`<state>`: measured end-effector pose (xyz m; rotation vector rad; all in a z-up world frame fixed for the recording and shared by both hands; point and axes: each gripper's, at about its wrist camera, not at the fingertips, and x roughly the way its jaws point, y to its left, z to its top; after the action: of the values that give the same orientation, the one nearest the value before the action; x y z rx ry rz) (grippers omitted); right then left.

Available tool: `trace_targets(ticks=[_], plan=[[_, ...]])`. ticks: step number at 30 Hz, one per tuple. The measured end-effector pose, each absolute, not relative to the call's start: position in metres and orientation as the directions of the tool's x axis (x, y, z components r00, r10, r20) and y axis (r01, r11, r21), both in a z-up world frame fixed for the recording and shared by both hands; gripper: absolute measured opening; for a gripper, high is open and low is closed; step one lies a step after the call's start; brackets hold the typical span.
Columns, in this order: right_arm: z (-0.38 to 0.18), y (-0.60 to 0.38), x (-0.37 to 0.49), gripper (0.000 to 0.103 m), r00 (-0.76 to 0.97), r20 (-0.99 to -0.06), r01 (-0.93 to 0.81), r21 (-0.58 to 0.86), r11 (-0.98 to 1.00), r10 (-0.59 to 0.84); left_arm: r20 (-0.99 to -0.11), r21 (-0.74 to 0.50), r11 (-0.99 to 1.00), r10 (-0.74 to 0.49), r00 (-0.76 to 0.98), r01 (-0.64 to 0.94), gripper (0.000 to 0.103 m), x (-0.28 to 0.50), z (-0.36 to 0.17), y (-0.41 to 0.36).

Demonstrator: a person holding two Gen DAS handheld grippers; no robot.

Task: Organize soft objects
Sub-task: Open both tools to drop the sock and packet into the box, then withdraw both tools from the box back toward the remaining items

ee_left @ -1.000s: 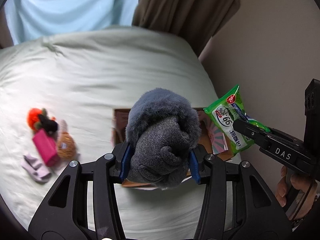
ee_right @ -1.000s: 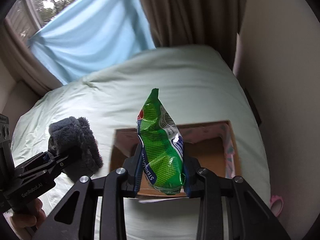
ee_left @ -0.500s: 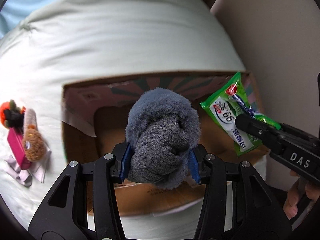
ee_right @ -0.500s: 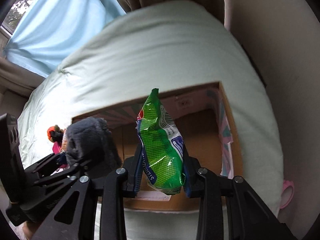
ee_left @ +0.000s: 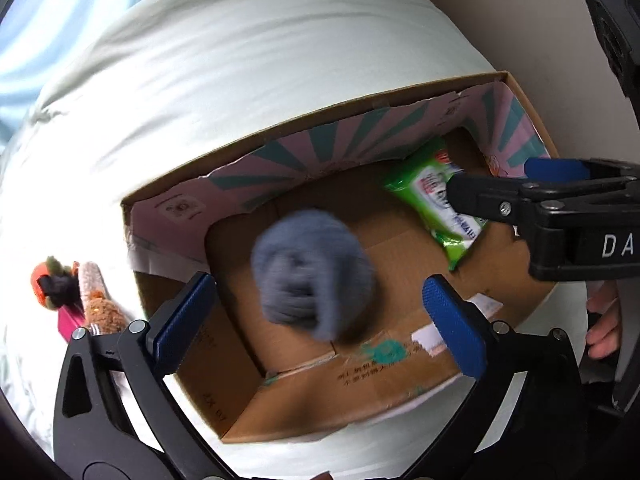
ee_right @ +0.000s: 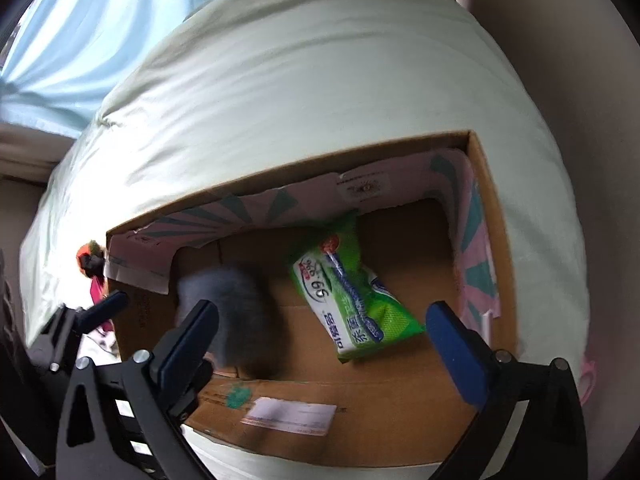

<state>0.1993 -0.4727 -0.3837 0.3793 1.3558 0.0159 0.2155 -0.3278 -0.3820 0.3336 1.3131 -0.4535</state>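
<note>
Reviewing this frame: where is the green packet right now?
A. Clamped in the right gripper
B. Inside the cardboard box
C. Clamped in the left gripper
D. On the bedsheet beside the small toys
B: the green packet shows against the floor of the cardboard box, clear of the blue pads of the right gripper, whose jaws are opening.

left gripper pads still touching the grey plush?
Apart. Left wrist view: the left gripper jaws are opening, and bare cardboard box floor shows between each blue pad and the blurred grey plush.
</note>
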Motion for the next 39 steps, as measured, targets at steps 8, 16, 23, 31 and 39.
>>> trace_targets(ticks=[8,16,23,31,39], plan=[[-0.368,-0.485,0.182,0.103,0.282,-0.935,0.223,0.282,0.933,0.215,-0.969,-0.067,0.883,-0.169,0.180,0.465,0.103,0.208,-0.363,-0.317],[-0.329,-0.486,0.161,0.103,0.328,-0.926,0.212,0.264,0.941,0.186,-0.951,-0.087,0.876,-0.215,0.223,0.474,0.103,0.199,-0.326,-0.300],[-0.250,-0.460,0.143,0.103,0.419,-0.904,0.192,0.184,0.964,0.089,-0.899,-0.110,0.880,-0.286,0.333,0.461,0.103,0.174,-0.252,-0.268],[-0.148,-0.414,0.101,0.103,0.585,-0.811,0.142,0.126,0.982,0.019,-0.797,-0.128,0.909,-0.332,0.504,0.397,0.103,0.134,-0.154,-0.200],[-0.086,-0.347,0.057,0.103,0.687,-0.726,0.100,0.104,0.990,0.007,-0.695,-0.118,0.935,-0.318,0.644,0.334,0.103,0.091,-0.084,-0.111]])
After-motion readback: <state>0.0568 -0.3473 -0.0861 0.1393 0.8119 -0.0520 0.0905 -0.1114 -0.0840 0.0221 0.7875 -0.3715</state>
